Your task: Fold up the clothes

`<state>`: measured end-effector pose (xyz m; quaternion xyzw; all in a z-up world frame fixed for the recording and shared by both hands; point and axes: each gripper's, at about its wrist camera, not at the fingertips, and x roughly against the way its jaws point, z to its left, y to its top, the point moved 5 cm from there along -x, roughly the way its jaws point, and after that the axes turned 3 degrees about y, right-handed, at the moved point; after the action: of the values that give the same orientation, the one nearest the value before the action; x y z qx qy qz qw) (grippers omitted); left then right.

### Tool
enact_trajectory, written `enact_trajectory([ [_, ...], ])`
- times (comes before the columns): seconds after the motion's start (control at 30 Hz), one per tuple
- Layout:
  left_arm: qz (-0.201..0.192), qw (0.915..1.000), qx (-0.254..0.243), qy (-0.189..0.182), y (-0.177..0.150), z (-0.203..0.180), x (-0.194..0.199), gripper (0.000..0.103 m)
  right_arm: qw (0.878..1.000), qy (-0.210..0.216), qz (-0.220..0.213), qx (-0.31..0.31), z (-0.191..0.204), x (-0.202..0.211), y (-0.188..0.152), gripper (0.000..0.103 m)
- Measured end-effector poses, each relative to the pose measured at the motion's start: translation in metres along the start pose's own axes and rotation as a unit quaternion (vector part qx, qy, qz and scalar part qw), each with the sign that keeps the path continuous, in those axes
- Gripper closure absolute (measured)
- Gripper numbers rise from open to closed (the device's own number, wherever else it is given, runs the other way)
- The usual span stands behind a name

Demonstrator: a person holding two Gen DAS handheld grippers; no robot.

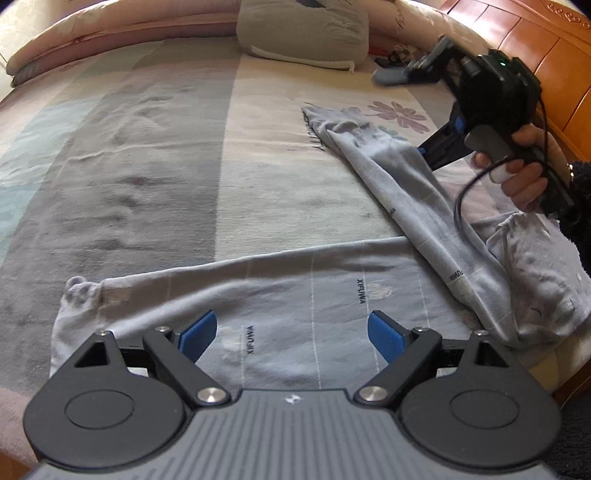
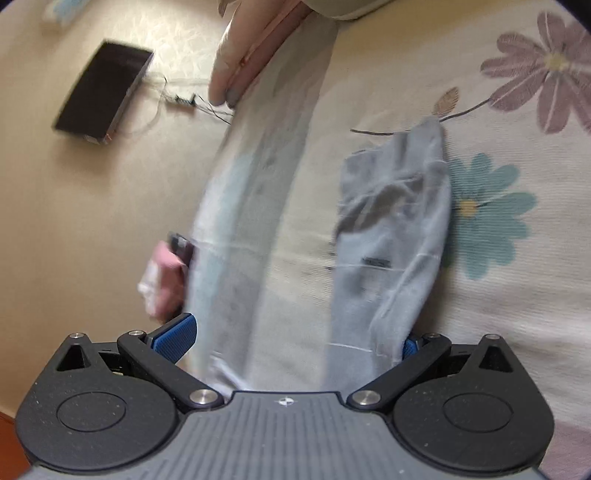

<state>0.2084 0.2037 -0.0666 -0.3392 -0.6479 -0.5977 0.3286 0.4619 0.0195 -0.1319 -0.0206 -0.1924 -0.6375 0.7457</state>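
Grey-blue cotton trousers lie spread on the striped and flowered bed, printed with small lettering and thin white lines. One leg runs flat across the mattress just beyond the left tool, ending in a gathered cuff; the other leg slants away from the waist end toward the grey pillow, its hem next to a purple flower in the bedcover. The waist end sits bunched below the person's hand.

That left tool hovers over the flat leg with its blue pads spread wide and nothing between them. The right tool is also wide open; in its own view, which is blurred, the slanted leg passes up between the pads and covers most of the right one, but the pads are not closed on the cloth. Beyond the trousers in that view lie a dark phone and a small pink object, both on the bedcover.

The legs form a V, so the trousers are not folded; bringing one leg onto the other looks like the step in hand. To do it well, I would pinch near a hem or cuff, taking both layers of the leg so it does not open, lift only enough to clear the bed, and lay seam along seam. Smoothing the bunched waist before any crosswise fold would keep creases out. Thin knit sags and slips, so a grip set well in from the edge is safer.
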Motion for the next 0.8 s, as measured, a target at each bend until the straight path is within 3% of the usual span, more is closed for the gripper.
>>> enact_trajectory([
  [0.1,-0.002,1.0000,0.007,0.001,-0.004,0.007,0.004,0.014,0.999,0.034,-0.005,0.009,0.019,0.005,-0.006,0.000],
  [0.53,-0.008,0.9996,0.018,0.019,-0.010,0.028,0.018,0.014,0.993,0.084,0.029,0.073,0.113,0.000,-0.039,0.000],
  [0.8,-0.005,0.9991,0.036,0.020,-0.019,0.041,0.024,0.014,0.989,0.093,0.077,0.091,0.145,-0.036,-0.068,0.000],
])
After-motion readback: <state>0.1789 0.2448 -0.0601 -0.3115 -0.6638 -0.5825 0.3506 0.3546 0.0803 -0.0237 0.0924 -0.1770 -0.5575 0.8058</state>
